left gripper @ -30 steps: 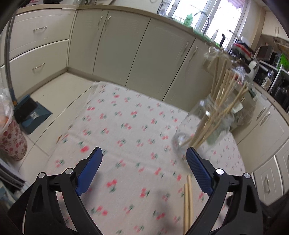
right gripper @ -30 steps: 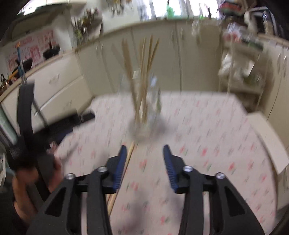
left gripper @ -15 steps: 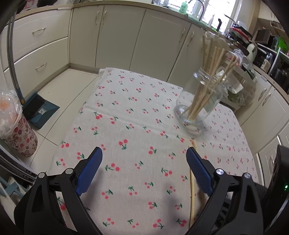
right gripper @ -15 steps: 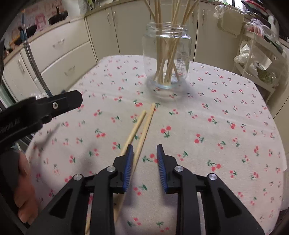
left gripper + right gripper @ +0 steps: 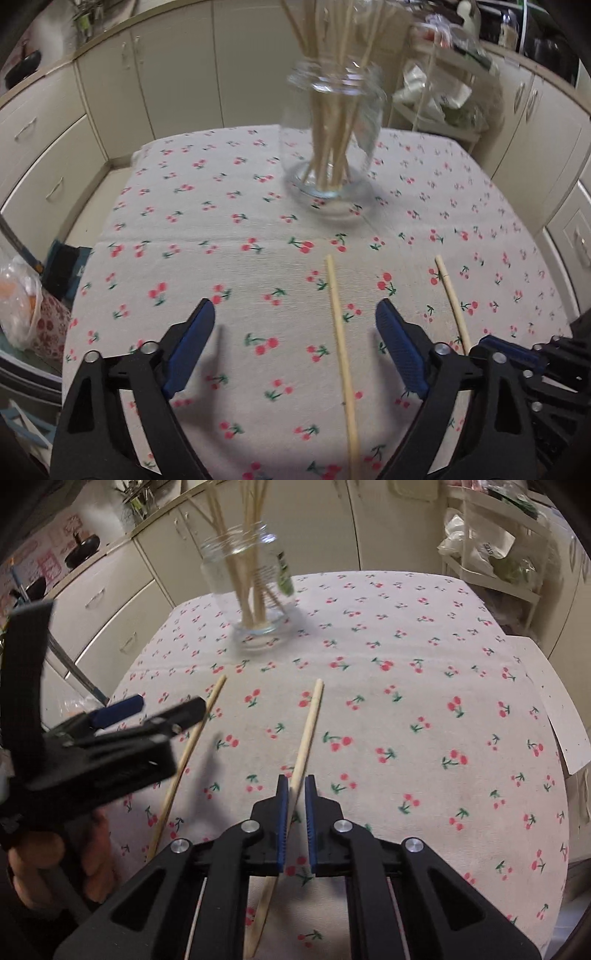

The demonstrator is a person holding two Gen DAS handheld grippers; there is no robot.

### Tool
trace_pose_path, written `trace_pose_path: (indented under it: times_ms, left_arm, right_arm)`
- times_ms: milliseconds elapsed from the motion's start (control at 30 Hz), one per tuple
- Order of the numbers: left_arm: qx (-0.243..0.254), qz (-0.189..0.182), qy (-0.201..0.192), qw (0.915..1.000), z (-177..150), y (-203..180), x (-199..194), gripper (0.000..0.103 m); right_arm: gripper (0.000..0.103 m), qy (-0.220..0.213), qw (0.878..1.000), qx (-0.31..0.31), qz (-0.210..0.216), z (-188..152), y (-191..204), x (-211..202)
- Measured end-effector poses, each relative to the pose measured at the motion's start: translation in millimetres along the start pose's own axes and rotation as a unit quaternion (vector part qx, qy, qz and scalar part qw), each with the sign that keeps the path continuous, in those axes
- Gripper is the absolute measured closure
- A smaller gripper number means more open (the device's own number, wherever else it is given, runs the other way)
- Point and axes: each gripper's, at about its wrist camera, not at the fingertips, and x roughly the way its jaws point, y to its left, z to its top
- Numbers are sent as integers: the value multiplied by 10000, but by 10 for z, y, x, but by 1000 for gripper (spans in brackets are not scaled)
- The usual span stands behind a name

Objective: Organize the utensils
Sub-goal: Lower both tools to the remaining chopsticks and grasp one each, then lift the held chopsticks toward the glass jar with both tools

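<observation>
A glass jar (image 5: 332,122) holding several wooden chopsticks stands at the far middle of the cherry-print tablecloth (image 5: 229,236); it also shows in the right wrist view (image 5: 255,579). Two loose chopsticks lie on the cloth. My left gripper (image 5: 295,314) is open, low over the cloth, with one chopstick (image 5: 341,347) between its fingers. My right gripper (image 5: 294,786) has its jaws closed to a narrow gap around the other chopstick (image 5: 304,738), touching it at most lightly. That chopstick shows at the right in the left wrist view (image 5: 452,302). The left gripper (image 5: 110,738) appears at the left of the right wrist view.
Cream kitchen cabinets (image 5: 155,74) surround the table. A wire rack with plastic bags (image 5: 491,550) stands beyond the far right corner. A plastic bag and red patterned bin (image 5: 26,314) sit on the floor at the left. A white card (image 5: 561,716) lies at the table's right edge.
Both grippers have come lower and closer to the cloth. The right gripper's jaws have narrowed around one chopstick. The two chopsticks now lie further apart. The left gripper now straddles the other.
</observation>
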Motion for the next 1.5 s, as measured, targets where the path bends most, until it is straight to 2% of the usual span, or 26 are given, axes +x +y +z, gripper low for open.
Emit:
trace_pose_path:
  times_ms: [33, 100, 133, 233, 300, 367, 433, 567, 633, 667, 733, 833, 967, 1100, 1233, 1367, 1500]
  left_arm:
    - [20, 7, 33, 10000, 4, -10, 19, 28]
    - [57, 34, 115, 9999, 14, -46, 75, 41]
    - [77, 66, 123, 9999, 17, -55, 98, 43]
    - [184, 83, 31, 9998, 27, -90, 97, 63]
    - [215, 46, 45, 9997, 34, -94, 81, 81]
    - [262, 3, 71, 9996, 47, -88, 85, 85]
    - [305, -8, 93, 9995, 47, -90, 80, 85]
    - [337, 14, 125, 9994, 65, -100, 94, 85]
    - [372, 16, 91, 9993, 61, -114, 97, 86]
    - [384, -48, 81, 9992, 57, -120, 95, 94]
    - [435, -138, 94, 9989, 51, -133, 88, 98]
    - [560, -317, 195, 9977, 39, -154, 75, 98]
    - [635, -316, 325, 9970, 69, -163, 87, 95]
    - [707, -213, 256, 9969, 58, -195, 102, 96]
    - [651, -395, 193, 9969, 43, -193, 75, 99]
    - [279, -684, -355, 9966, 121, -37, -159, 99]
    - [-156, -998, -1188, 9878, 311, 166, -503, 99]
  right_arm:
    - [93, -14, 10000, -40, -31, 23, 2, 4]
    - [93, -24, 9999, -105, -38, 79, 14, 22]
    - [93, -27, 9999, -146, -62, 111, 27, 38]
    - [93, -17, 9994, -309, -179, 188, 65, 109]
    - [87, -13, 9990, -379, -255, 221, 85, 157]
    - [82, 16, 9980, -511, -371, 245, 121, 217]
    - [82, -40, 9969, -635, -468, 244, 151, 235]
    - [97, -87, 9958, -732, -541, 225, 157, 235]
    - [97, -75, 9962, -703, -510, 226, 145, 229]
    - [97, -52, 9969, -642, -445, 230, 129, 224]
    - [97, -54, 9978, -542, -382, 241, 109, 205]
    - [97, 86, 9977, -585, -343, 276, 126, 221]
    - [95, 154, 9952, -852, -449, 282, 188, 256]
    - [95, 106, 9936, -1003, -511, 259, 218, 264]
    - [97, 45, 9967, -736, -337, 260, 140, 249]
    - [97, -11, 9999, -132, 97, 279, -40, 240]
    - [97, -87, 9993, 192, 308, 290, -123, 234]
